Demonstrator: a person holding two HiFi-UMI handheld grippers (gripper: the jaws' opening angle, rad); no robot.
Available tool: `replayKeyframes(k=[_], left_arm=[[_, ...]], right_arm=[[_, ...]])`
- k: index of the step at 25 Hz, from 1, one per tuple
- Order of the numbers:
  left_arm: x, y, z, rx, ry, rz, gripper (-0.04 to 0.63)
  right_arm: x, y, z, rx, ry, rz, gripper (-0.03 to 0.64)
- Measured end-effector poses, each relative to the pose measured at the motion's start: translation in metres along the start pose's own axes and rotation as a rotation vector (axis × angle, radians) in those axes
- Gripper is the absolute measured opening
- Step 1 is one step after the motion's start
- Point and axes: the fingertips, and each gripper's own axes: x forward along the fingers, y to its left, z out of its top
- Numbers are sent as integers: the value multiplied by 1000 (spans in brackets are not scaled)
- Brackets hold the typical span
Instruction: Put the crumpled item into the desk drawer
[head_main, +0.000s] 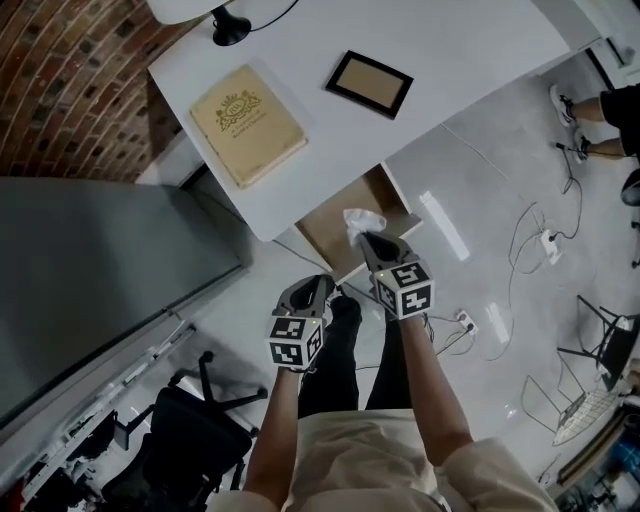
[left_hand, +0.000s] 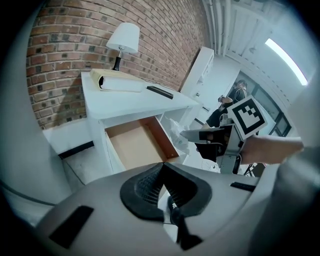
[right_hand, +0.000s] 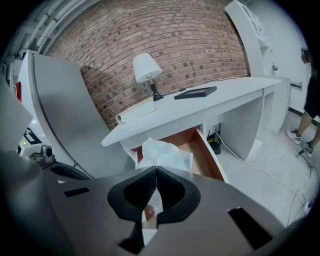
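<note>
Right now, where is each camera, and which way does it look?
Head view: on the person's head, looking steeply down at the white desk and open drawer; both forearms, legs show.
Left gripper view: rides the left gripper, looks along its shut jaws toward the drawer; the right gripper shows.
Right gripper view: rides the right gripper, faces the drawer past the crumpled plastic it grips.
All three share the drawer.
</note>
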Motion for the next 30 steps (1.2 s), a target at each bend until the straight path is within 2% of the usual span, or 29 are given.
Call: replayKeyframes(k=[9, 17, 24, 30], left_arm=[[33, 8, -22, 31, 30, -18, 15], [66, 8, -31, 42, 17, -27, 15], [84, 19, -28, 29, 2, -1, 15], [93, 25, -31, 42, 9, 14, 15]], right_arm=[[18, -22, -50, 22, 41, -33, 27], [34, -44, -63, -72, 78, -16, 28], [63, -62, -55, -271, 137, 23, 28], [96, -73, -55, -497, 222, 87, 27]])
